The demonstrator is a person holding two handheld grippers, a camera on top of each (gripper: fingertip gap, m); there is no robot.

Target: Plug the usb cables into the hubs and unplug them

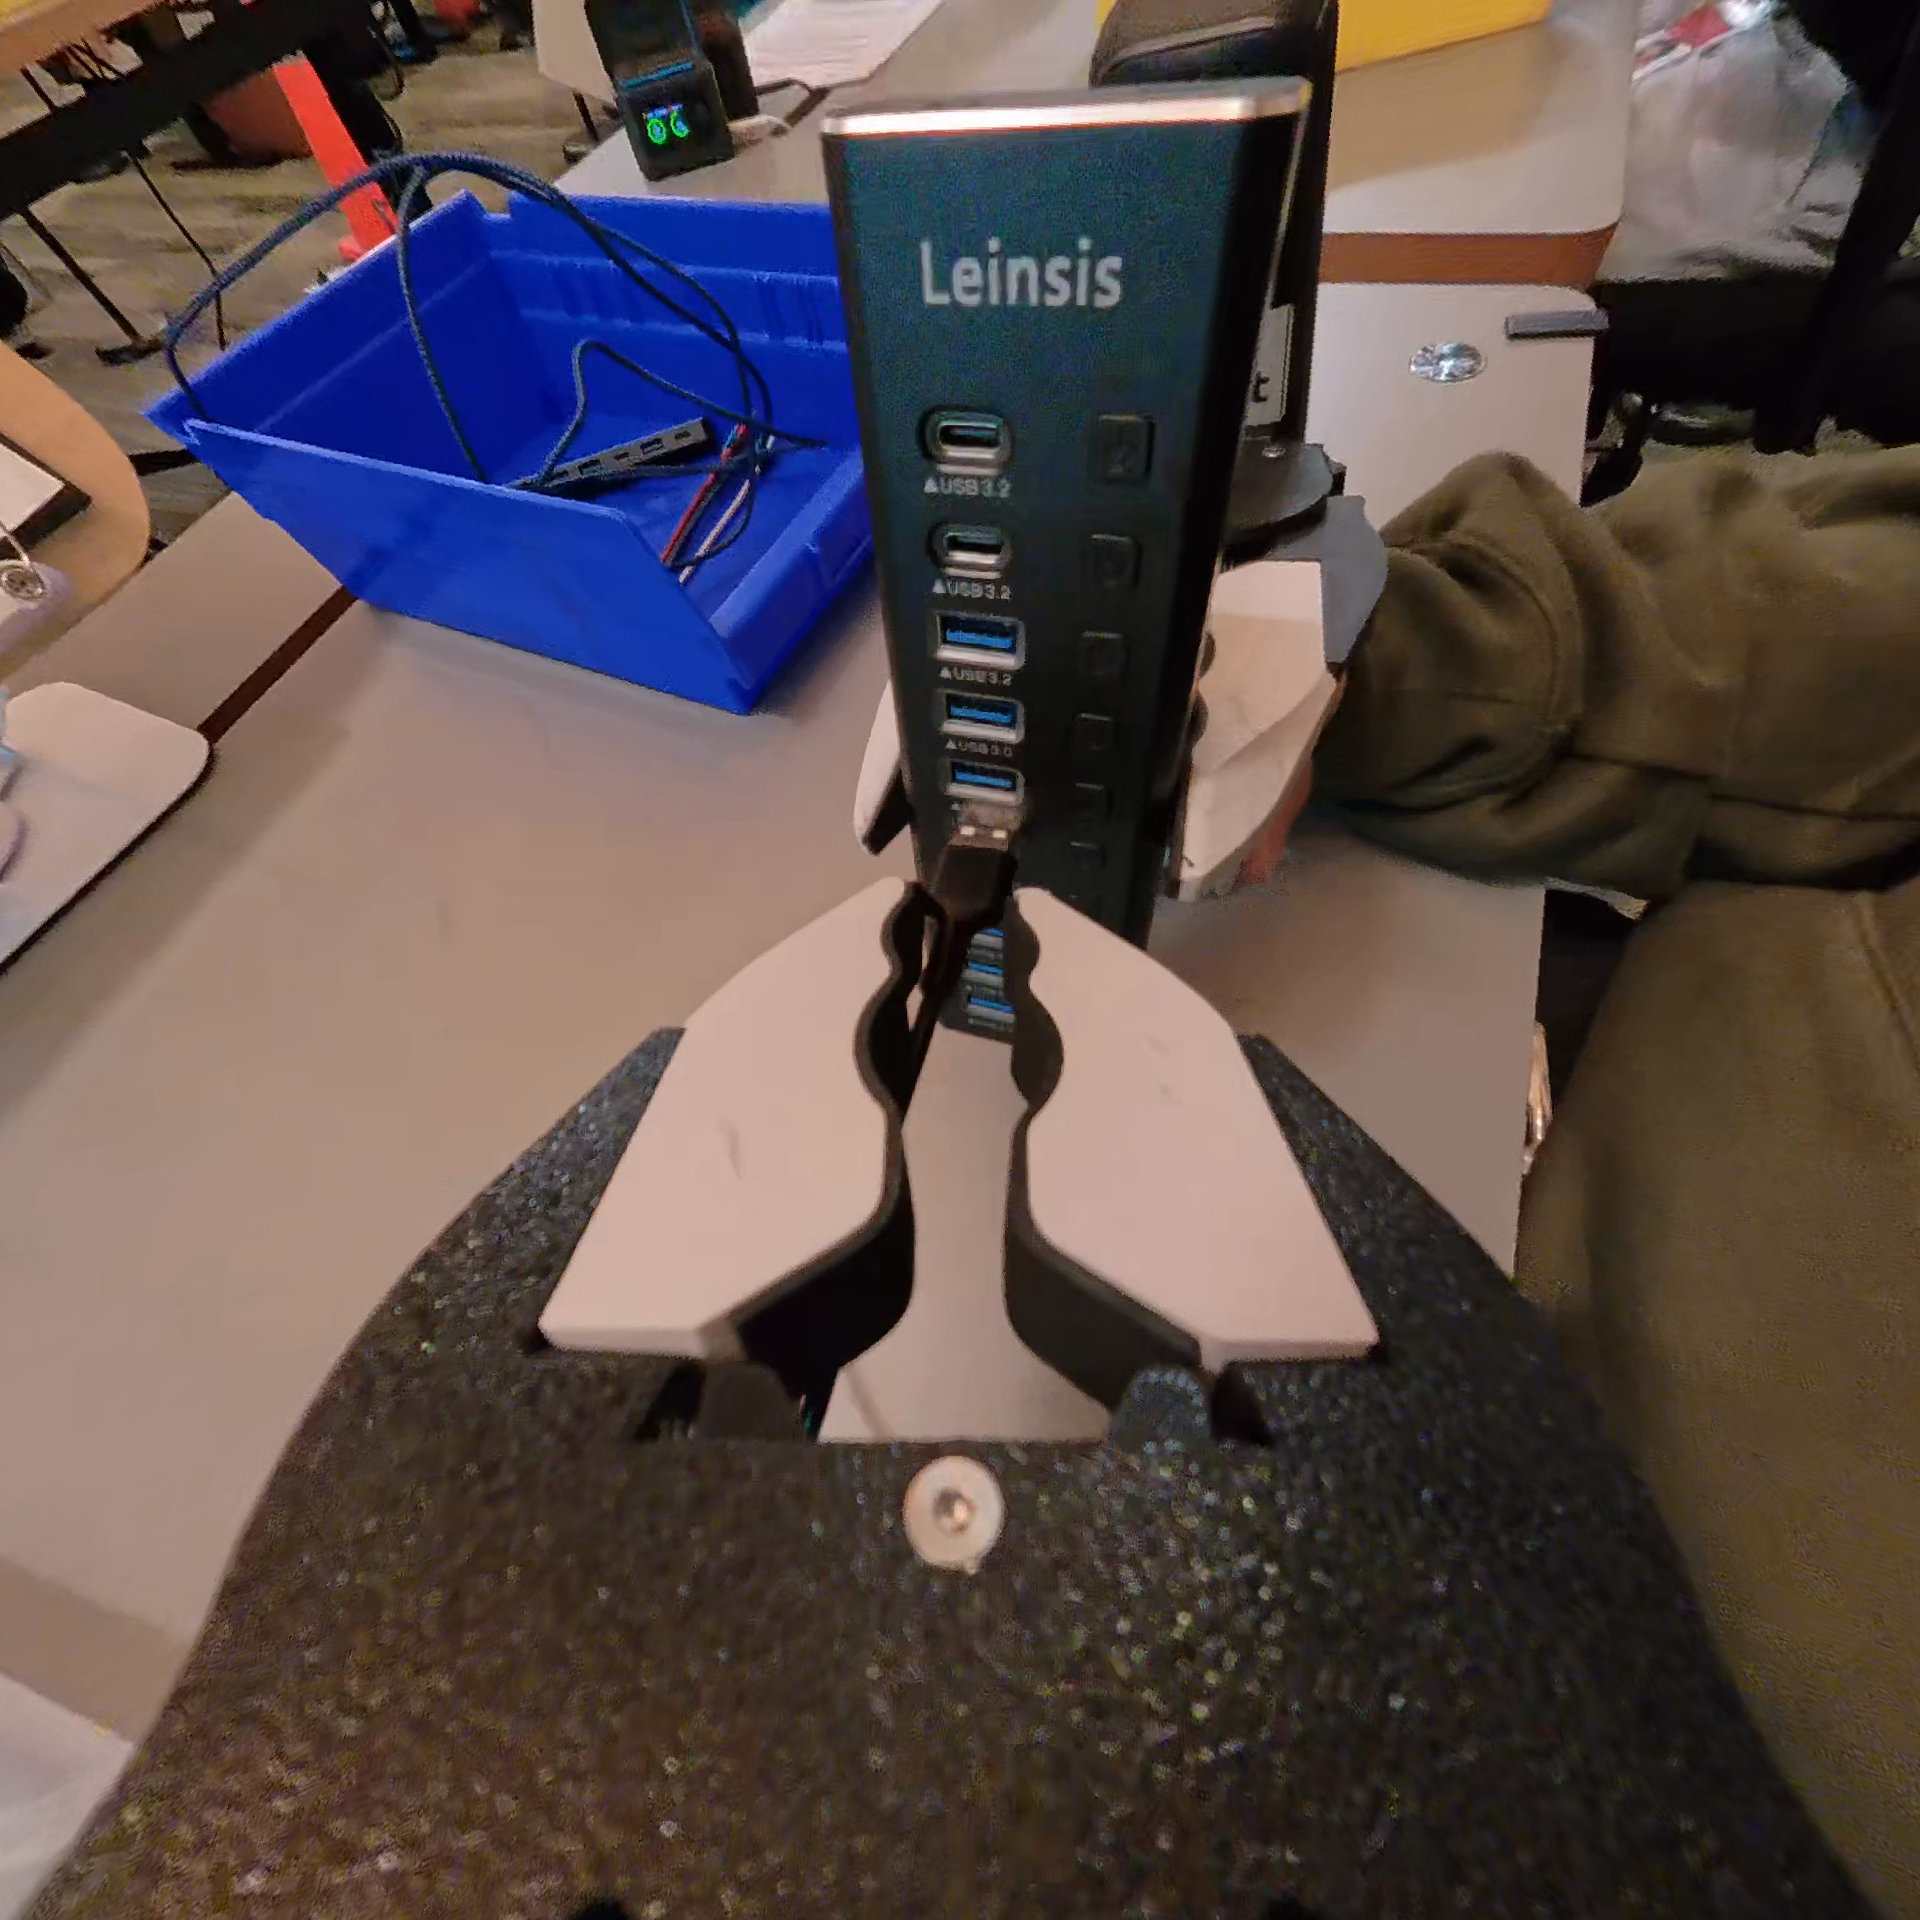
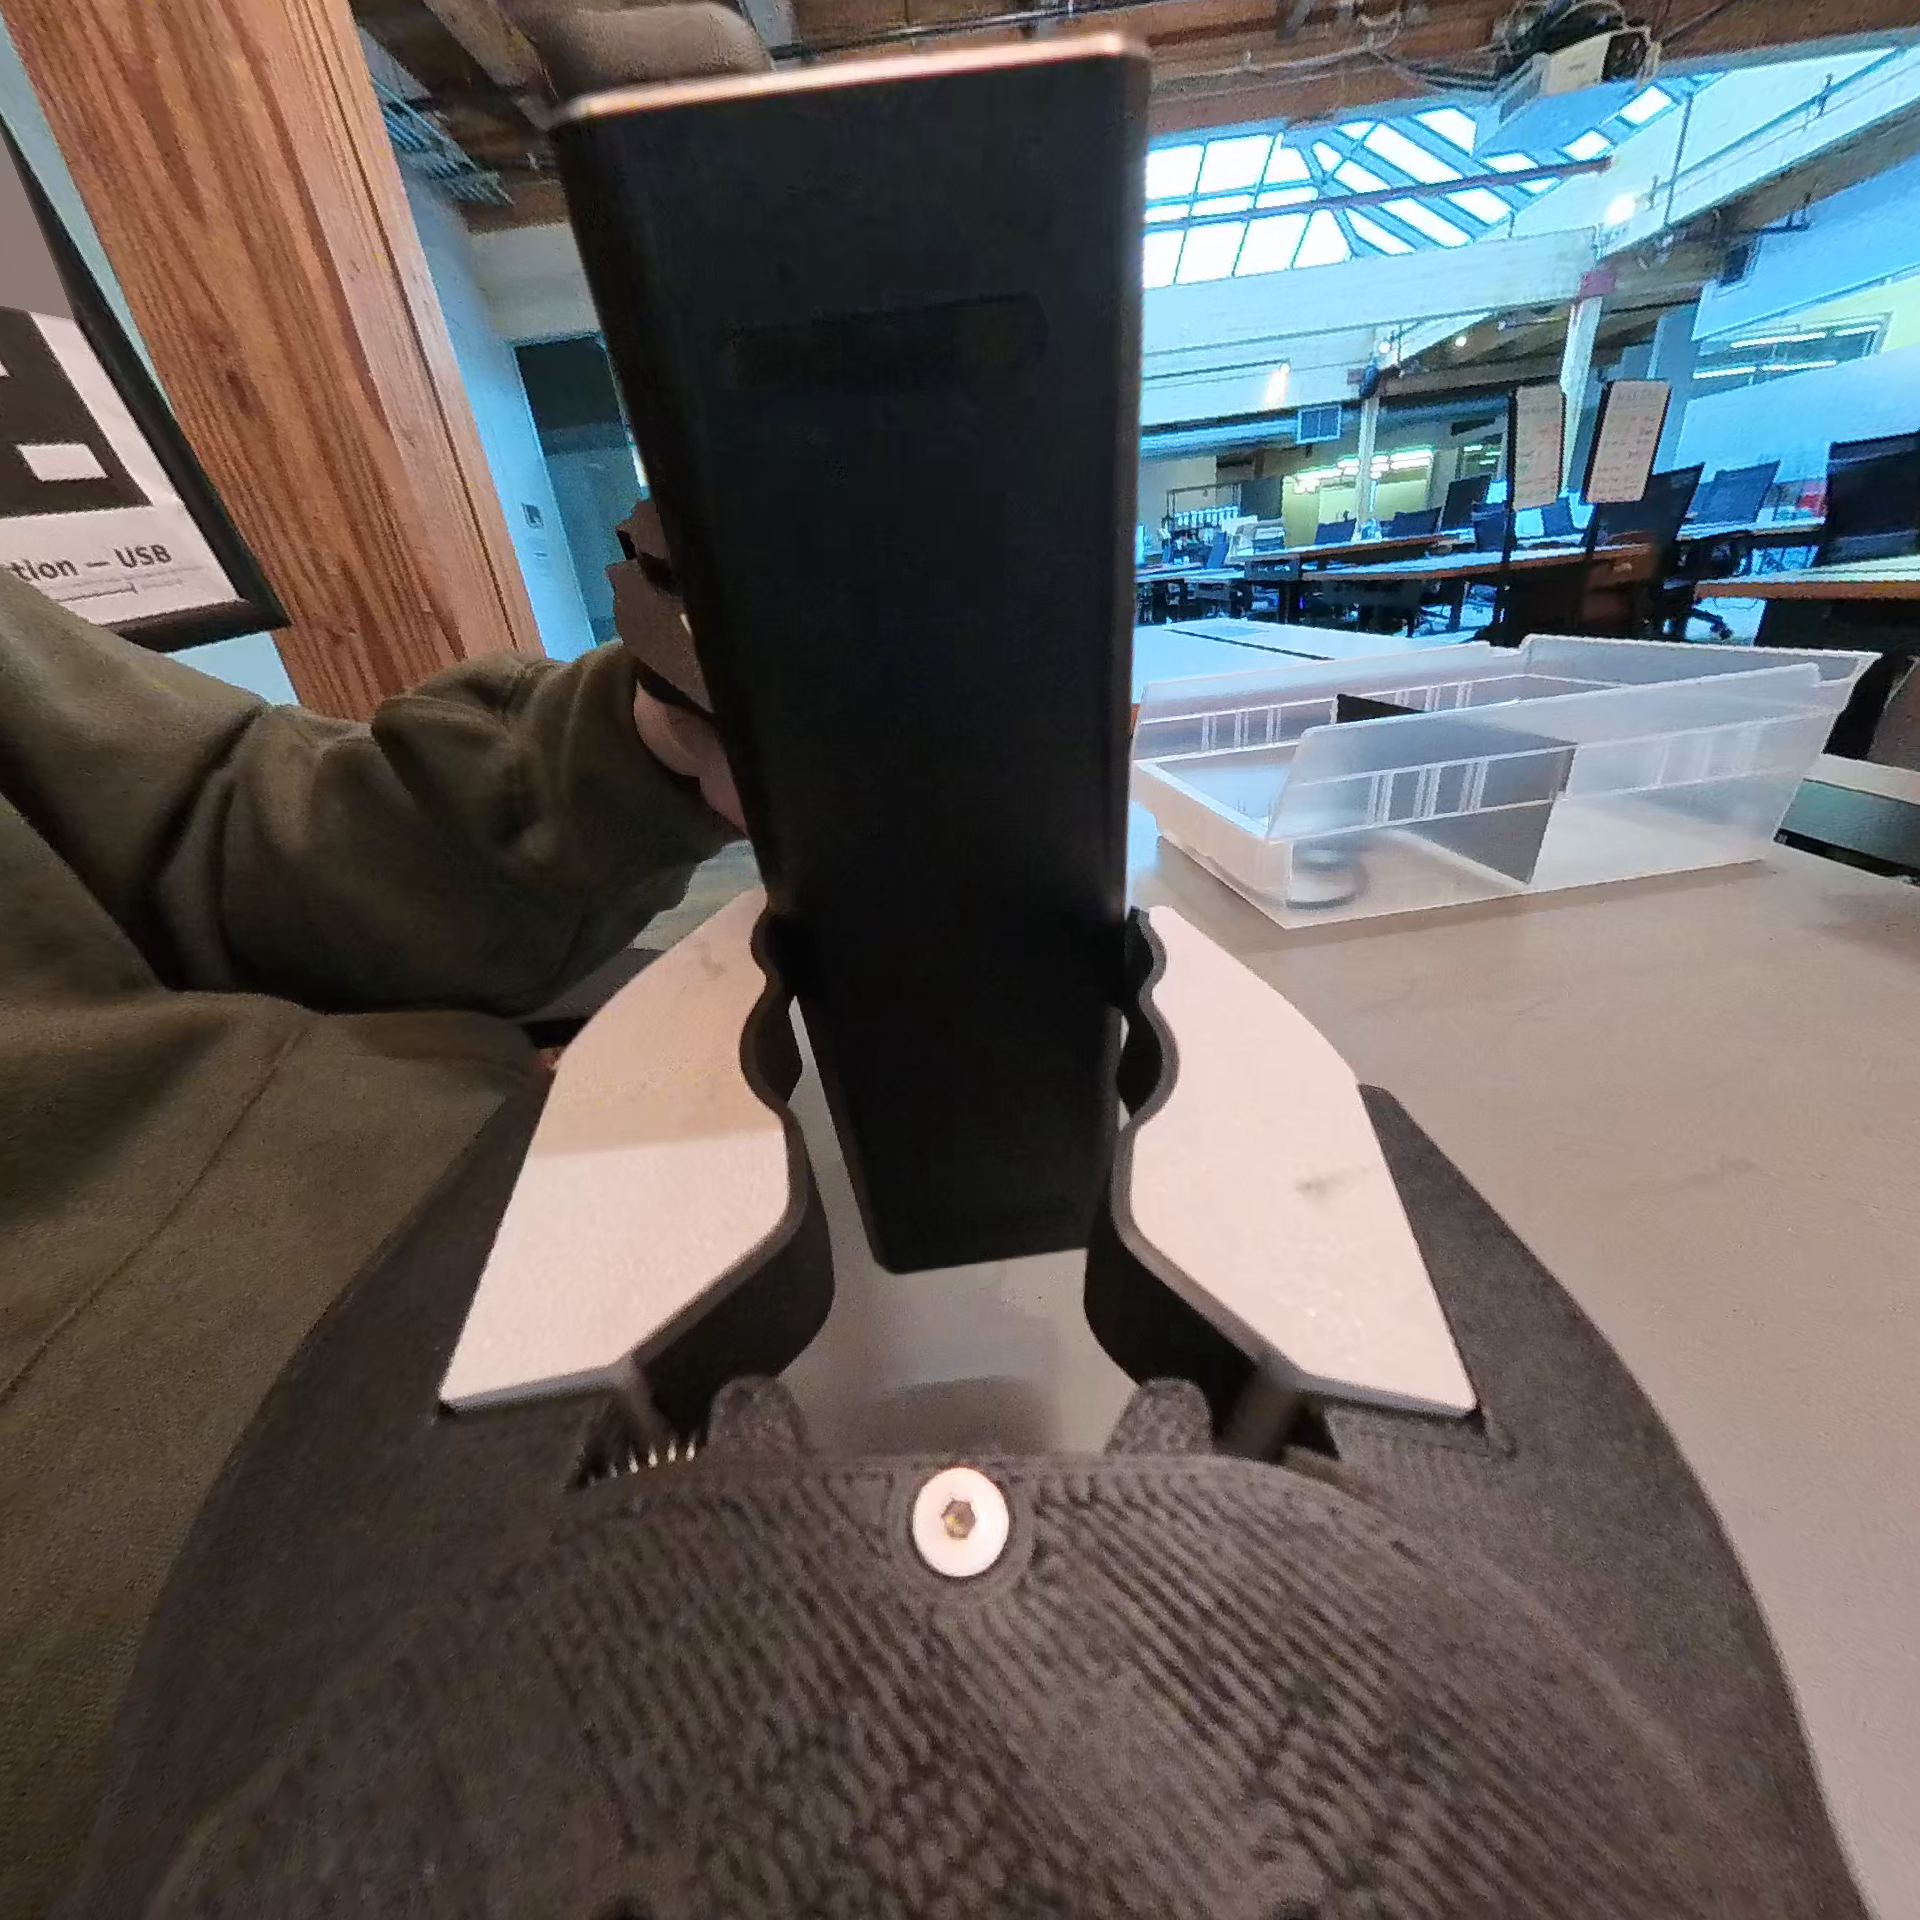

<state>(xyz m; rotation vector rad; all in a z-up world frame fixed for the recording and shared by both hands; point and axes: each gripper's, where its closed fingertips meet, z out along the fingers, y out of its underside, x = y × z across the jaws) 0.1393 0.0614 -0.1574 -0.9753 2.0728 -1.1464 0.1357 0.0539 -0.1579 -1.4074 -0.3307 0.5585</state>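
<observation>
A wide open-plan room with a timber post, a skylit ceiling and rows of far desks surrounds one long grey table made of butted sections. On it, far left in the left wrist view, sits one blue bin holding a tangle of braided cables and one slim grey hub; in the right wrist view two clear plastic bins stand side by side at the far right. A person's olive sleeve lies along the table at the right. One tall black usb hub stands upright in the middle; its front carries a white brand word near the top and small white captions under the ports, with two oval ports above a column of blue rectangular ports, of which six show in part, and a column of dark buttons beside them. The right gripper is clenched on the hub's two narrow sides, low on the body, its plain black back facing that camera. The left gripper is clamped on one black usb cable, whose metal plug tip sits at the port just below the third blue one; whether it is seated cannot be told. A framed printed sign hangs at the left by the post, and one small dark device with a lit screen stands on the far table.
</observation>
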